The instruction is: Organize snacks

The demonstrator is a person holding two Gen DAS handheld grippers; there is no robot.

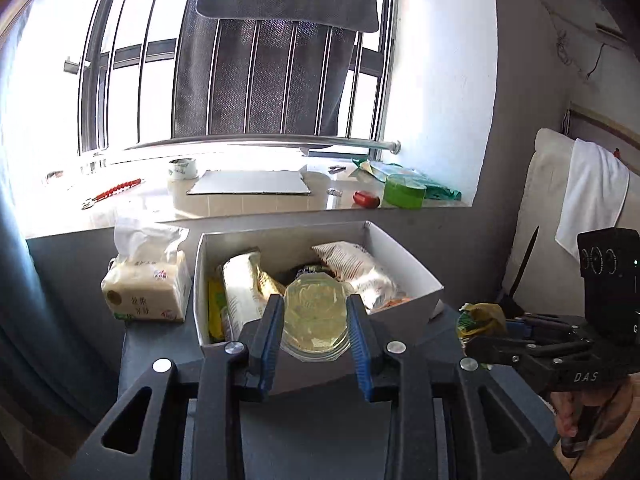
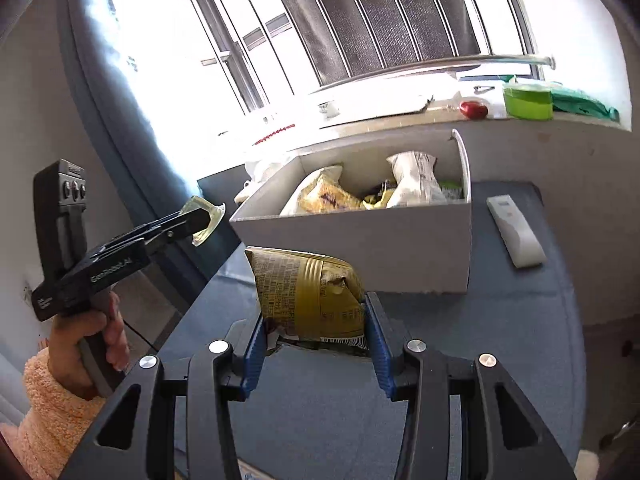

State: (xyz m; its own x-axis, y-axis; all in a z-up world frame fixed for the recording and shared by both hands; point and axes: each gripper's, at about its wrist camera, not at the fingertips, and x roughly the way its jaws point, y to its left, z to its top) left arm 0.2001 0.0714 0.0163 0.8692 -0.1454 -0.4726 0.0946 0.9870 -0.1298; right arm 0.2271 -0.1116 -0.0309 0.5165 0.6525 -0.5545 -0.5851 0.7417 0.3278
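Left wrist view: left gripper point(image 1: 316, 328) jaws clamp a clear jelly cup point(image 1: 314, 322); right gripper point(image 2: 316, 344) jaws clamp an upright gold packet point(image 2: 308, 292).

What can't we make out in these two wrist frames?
- Left wrist: the box's near floor and snacks, hidden behind the clear jelly cup in the left gripper.
- Right wrist: the box front's foot, hidden by the gold snack packet in the right gripper; the packet's print is too small to read.
- Both: the windowsill is overexposed, so its small items are unclear.
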